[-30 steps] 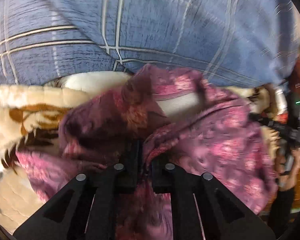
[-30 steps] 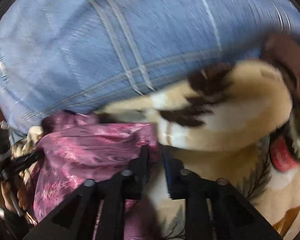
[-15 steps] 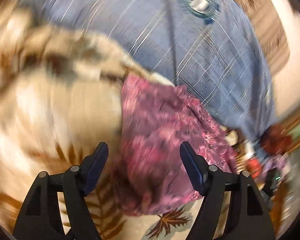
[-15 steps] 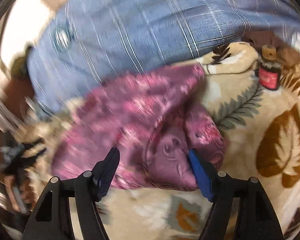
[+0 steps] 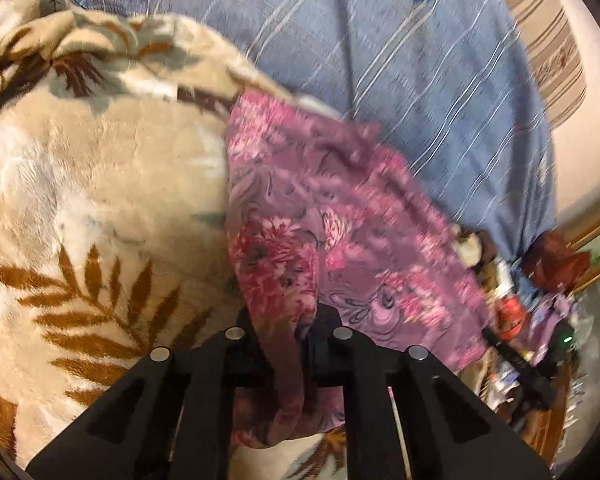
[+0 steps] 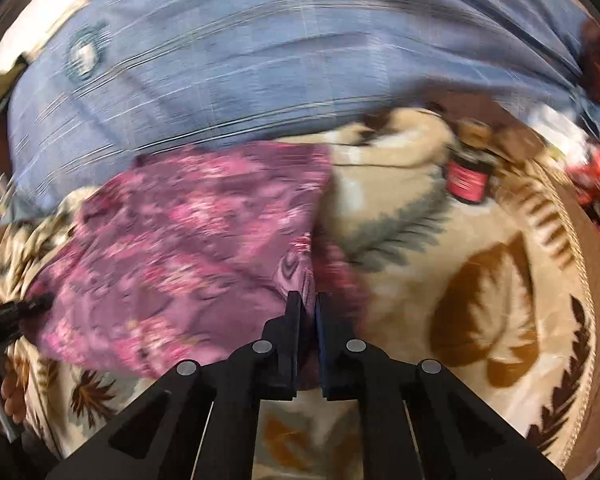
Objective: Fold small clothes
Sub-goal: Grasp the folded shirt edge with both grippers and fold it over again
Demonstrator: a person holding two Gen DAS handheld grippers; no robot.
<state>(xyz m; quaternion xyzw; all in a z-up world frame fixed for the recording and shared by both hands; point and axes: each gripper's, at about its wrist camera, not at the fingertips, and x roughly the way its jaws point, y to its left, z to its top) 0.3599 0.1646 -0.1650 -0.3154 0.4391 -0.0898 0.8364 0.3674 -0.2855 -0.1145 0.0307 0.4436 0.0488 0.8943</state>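
A small purple garment with pink flowers point(image 5: 340, 232) lies on a cream blanket with brown leaf print point(image 5: 80, 200). My left gripper point(image 5: 288, 328) is shut on the garment's near left edge, cloth bunched between the fingers. In the right wrist view the same garment point(image 6: 188, 248) spreads to the left. My right gripper point(image 6: 308, 312) is shut on its near right corner. The other gripper shows dark at the left edge of the right wrist view point(image 6: 4, 316).
A person in a blue checked shirt point(image 5: 420, 80) sits just behind the garment, also filling the top of the right wrist view point(image 6: 260, 60). A small dark bottle with a red label point(image 6: 468, 176) stands on the blanket at the right. Clutter lies at the far right point(image 5: 540, 312).
Half a second ago both grippers were open above the garment. Now both have come down and shut on its near edge, one at each side.
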